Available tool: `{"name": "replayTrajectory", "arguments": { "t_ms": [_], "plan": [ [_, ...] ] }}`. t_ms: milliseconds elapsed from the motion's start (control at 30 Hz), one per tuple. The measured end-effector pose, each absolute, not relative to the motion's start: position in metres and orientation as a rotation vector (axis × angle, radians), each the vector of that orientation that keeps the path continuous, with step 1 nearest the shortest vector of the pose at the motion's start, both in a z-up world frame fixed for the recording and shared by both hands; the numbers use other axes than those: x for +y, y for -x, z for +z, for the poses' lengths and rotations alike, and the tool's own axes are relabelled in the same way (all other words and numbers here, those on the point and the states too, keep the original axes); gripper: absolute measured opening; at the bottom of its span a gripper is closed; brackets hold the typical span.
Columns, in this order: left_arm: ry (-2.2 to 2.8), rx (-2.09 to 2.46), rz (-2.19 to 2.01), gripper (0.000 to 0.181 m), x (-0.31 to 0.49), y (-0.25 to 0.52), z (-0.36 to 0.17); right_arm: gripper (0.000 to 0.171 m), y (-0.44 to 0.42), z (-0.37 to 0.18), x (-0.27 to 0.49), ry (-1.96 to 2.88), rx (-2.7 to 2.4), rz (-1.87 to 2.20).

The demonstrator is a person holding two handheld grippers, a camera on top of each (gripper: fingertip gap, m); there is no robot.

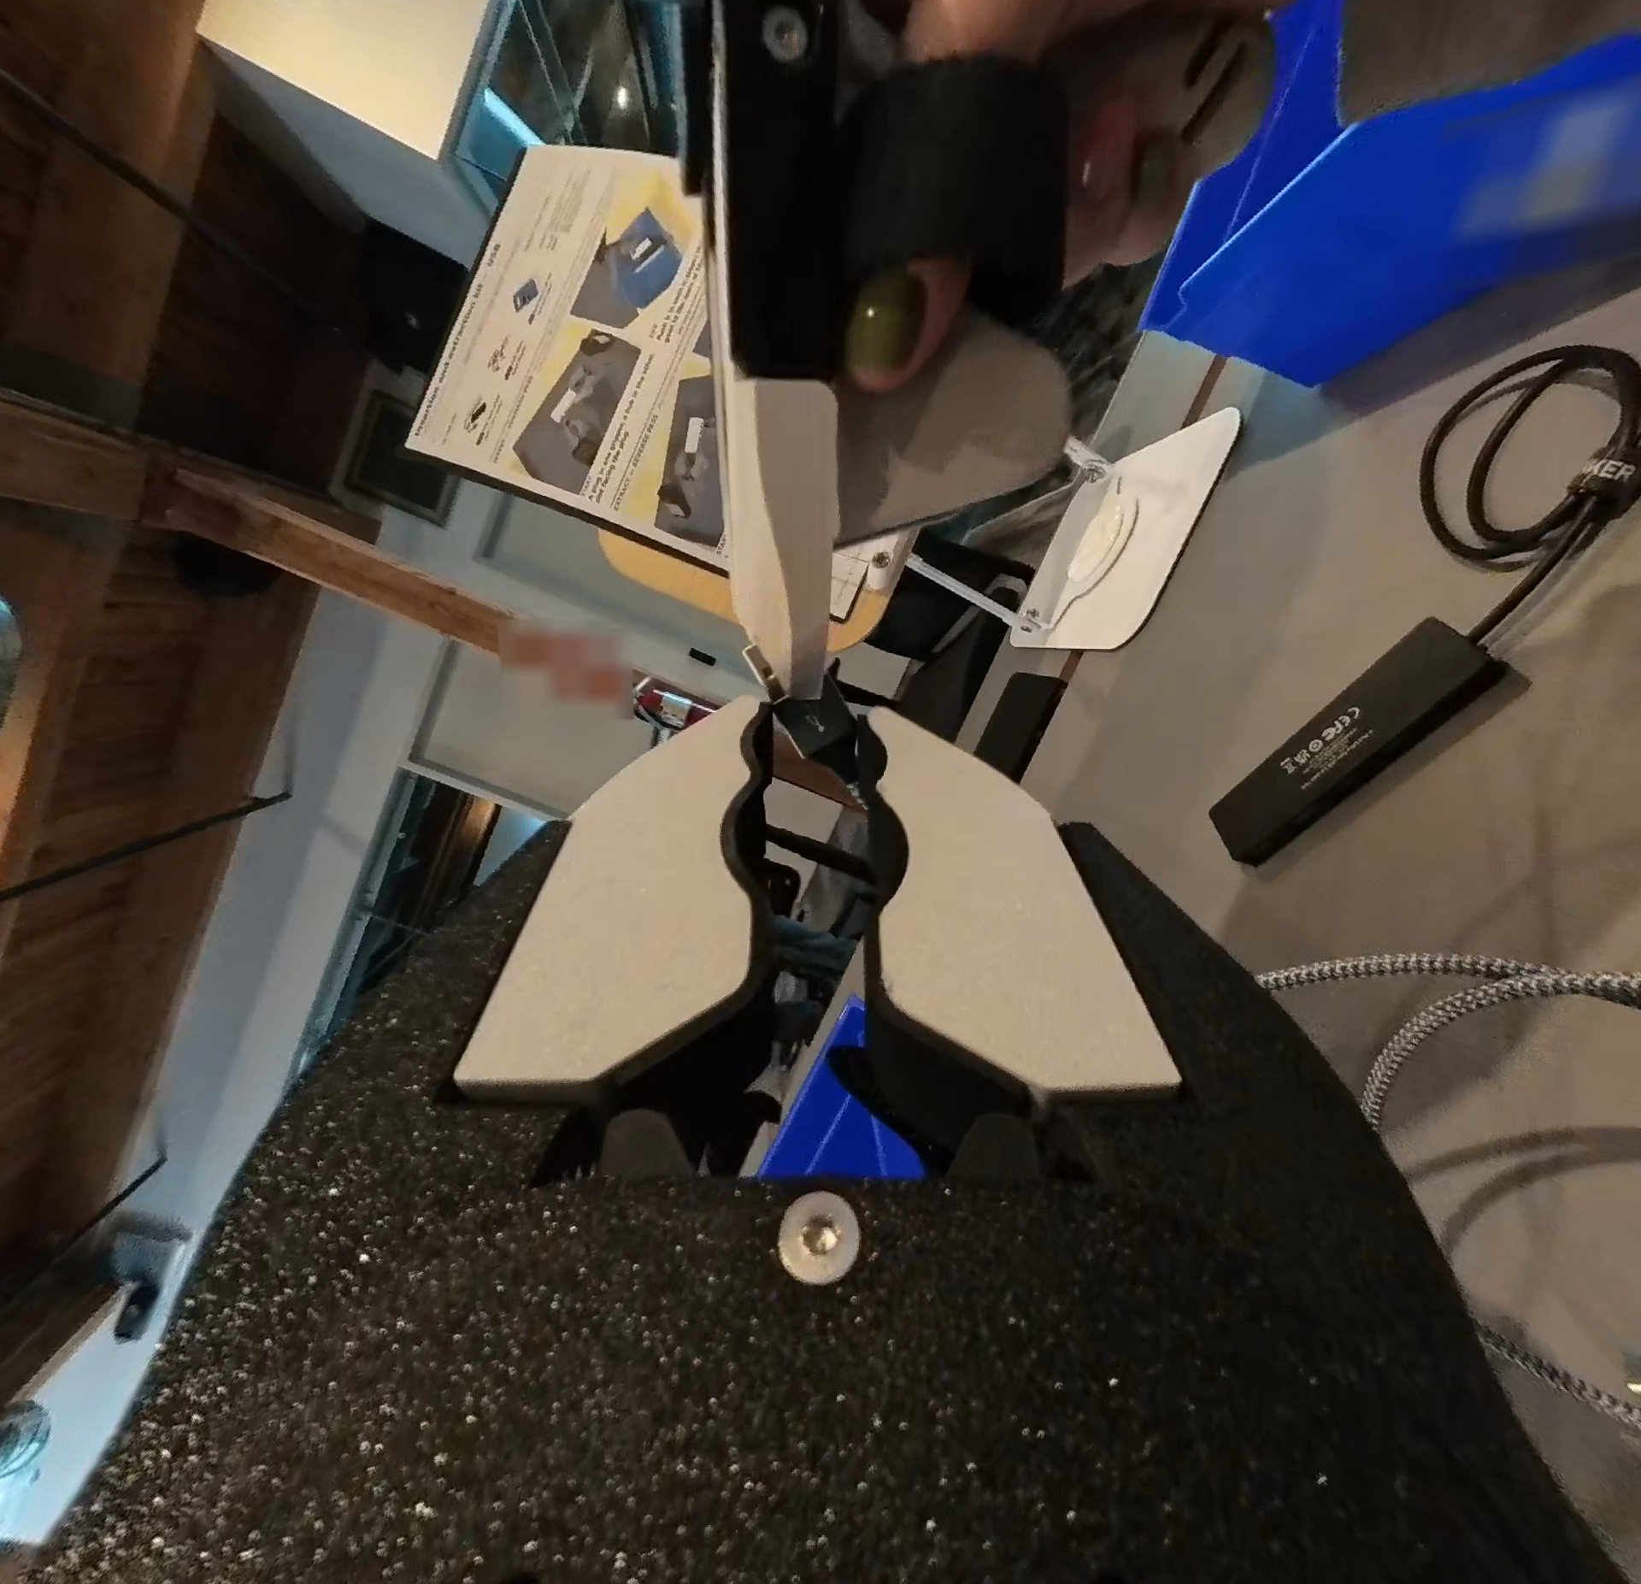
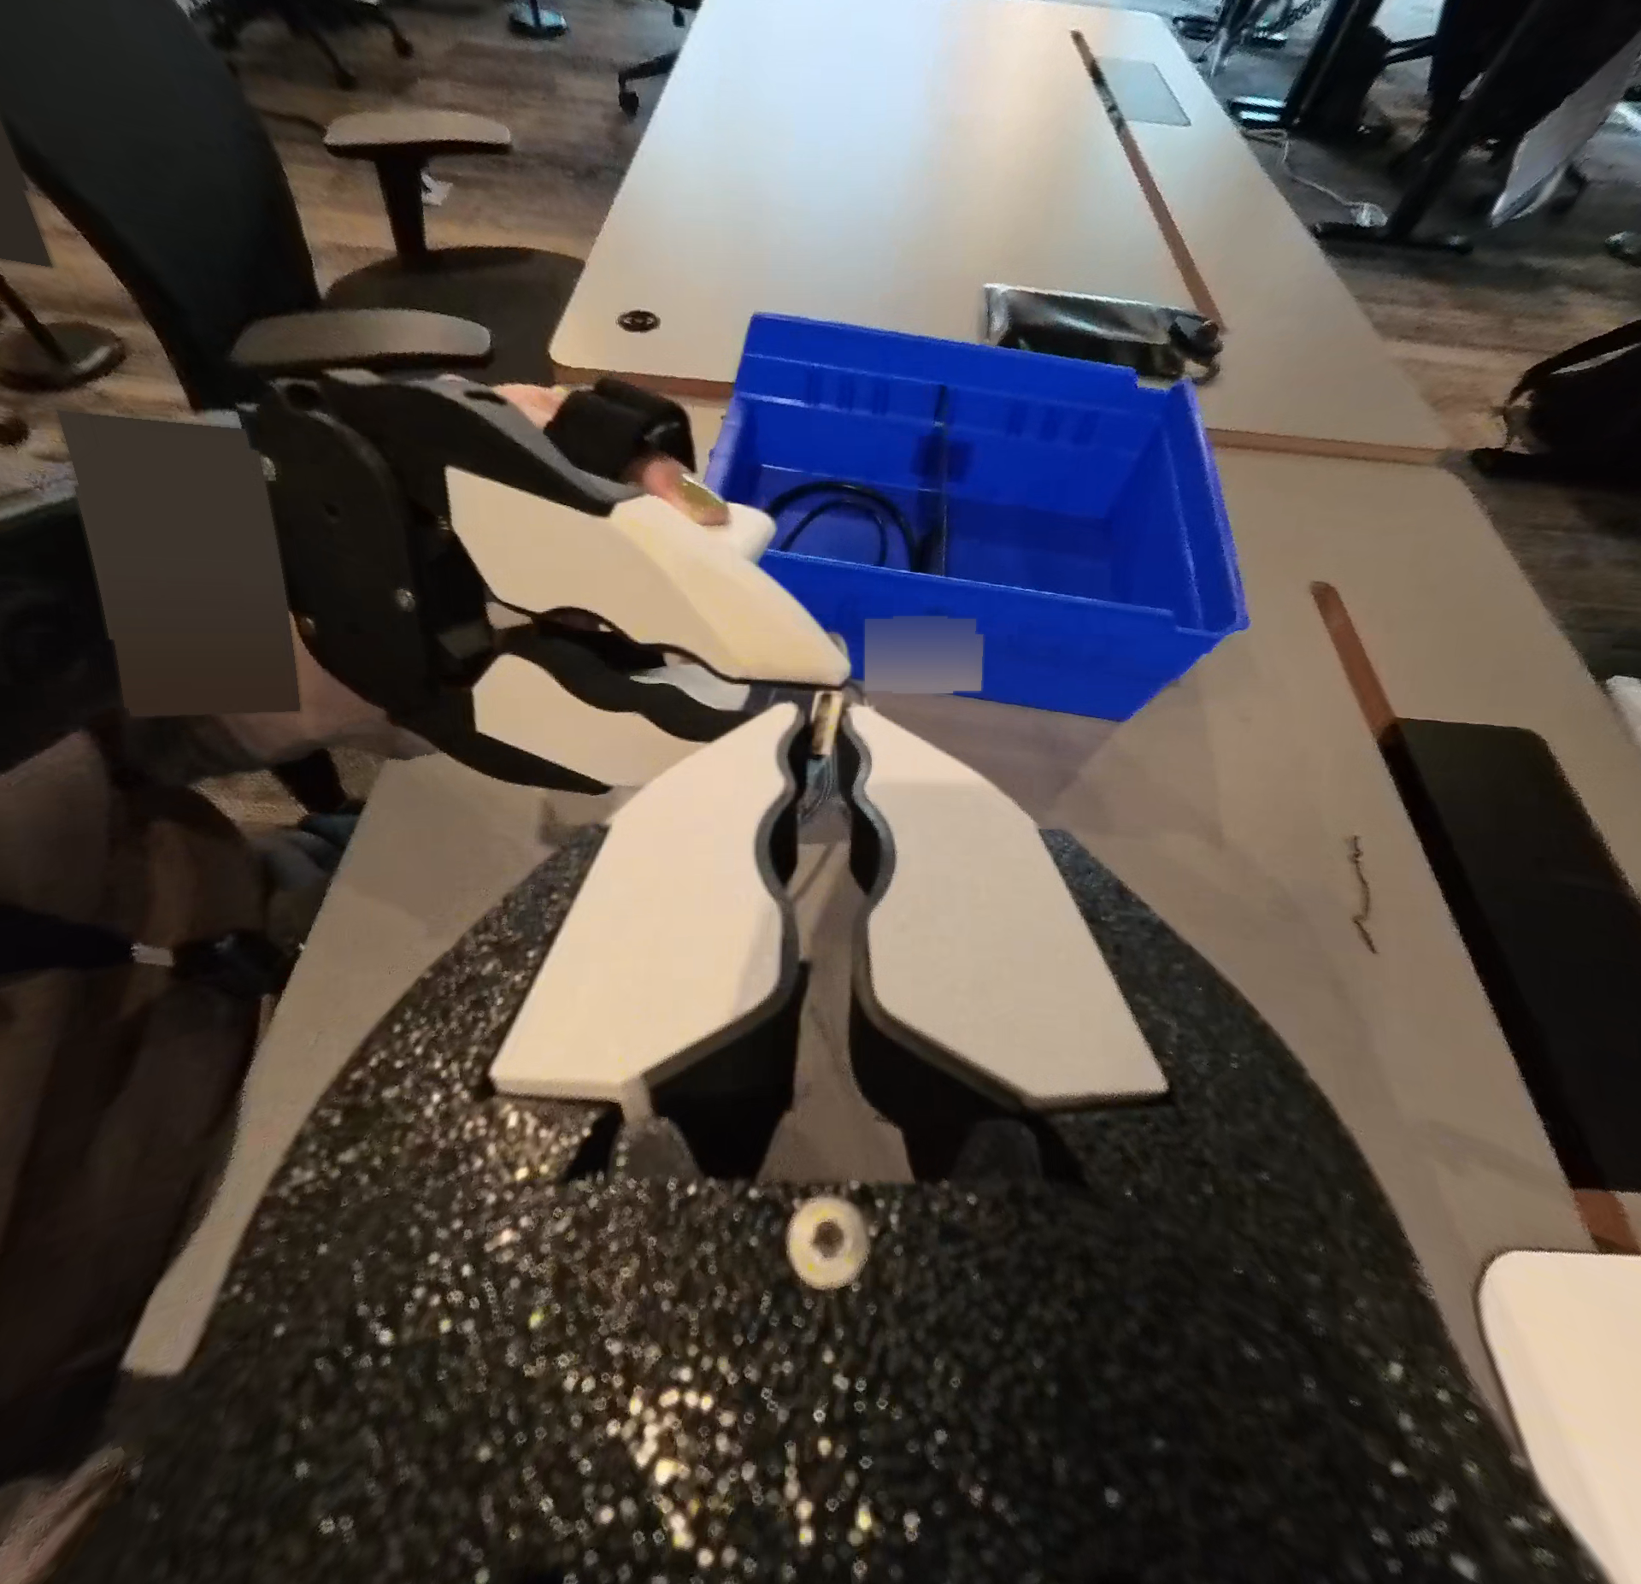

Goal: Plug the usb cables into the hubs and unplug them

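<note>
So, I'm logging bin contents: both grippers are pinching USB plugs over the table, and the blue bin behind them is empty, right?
Not quite. The right wrist view shows the blue bin holds a coiled black cable in its left compartment. The left gripper and right gripper each pinch a plug.

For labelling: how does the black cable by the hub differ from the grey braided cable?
The black cable is smooth, coiled and strapped; the grey braided cable is woven and lies in loose curves. The black cable joins the black hub; the braided cable's ends are unseen. Both lie on the table.
</note>
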State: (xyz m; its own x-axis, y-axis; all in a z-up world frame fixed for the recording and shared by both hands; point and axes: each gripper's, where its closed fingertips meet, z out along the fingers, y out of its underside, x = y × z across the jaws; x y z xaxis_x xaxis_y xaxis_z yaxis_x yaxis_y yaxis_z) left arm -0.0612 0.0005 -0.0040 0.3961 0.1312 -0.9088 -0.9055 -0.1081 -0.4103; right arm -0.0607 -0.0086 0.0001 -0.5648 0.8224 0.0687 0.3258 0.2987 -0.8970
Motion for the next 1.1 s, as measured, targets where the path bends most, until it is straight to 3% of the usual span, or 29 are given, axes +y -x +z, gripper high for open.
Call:
{"name": "replayTrajectory", "arguments": {
  "t_ms": [167, 500, 867, 1100],
  "plan": [
    [1.341, 0.713, 0.909, 0.017, -0.004, 0.052, 0.0, 0.004, 0.053, 0.005, -0.011, 0.923, -2.051, 1.202],
    [1.433, 0.62, 0.234, 0.048, -0.021, 0.026, 0.008, 0.004, 0.016, 0.024, -0.025, 0.547, -2.052, 1.329],
    [1.435, 0.62, -0.208, 0.026, -0.03, -0.003, 0.014, 0.004, -0.003, 0.034, -0.046, 0.312, -2.058, 1.464],
    [1.399, 0.643, -0.262, 0.007, -0.034, -0.009, 0.016, 0.004, -0.009, 0.038, -0.048, 0.267, -2.053, 1.532]
  ]
}}
